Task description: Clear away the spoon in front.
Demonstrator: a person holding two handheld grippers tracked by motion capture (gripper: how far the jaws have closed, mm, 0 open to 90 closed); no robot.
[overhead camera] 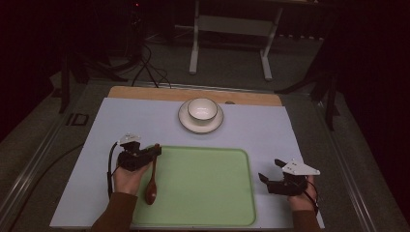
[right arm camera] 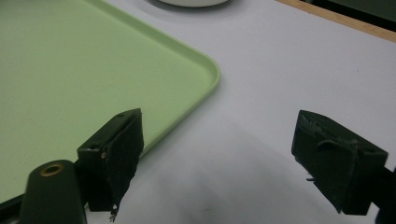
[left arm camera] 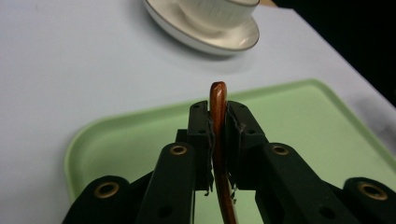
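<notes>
My left claw [left arm camera: 218, 140] is clenched on the handle of the wooden spoon [overhead camera: 152, 181]; in the left gripper view the handle's tip stands up between the pads. From above, the spoon hangs over the left edge of the green tray [overhead camera: 203, 186], its bowl toward the bench's near edge. The tray lies on the pale mat at the near side of the bench [overhead camera: 193, 94]. My right claw [right arm camera: 219, 158] is released, jaws wide apart with nothing between them, just off the tray's right edge above the mat. A white bowl [overhead camera: 201, 109] sits on a saucer [overhead camera: 183, 121] near the bench's far edge, beyond the tray.
</notes>
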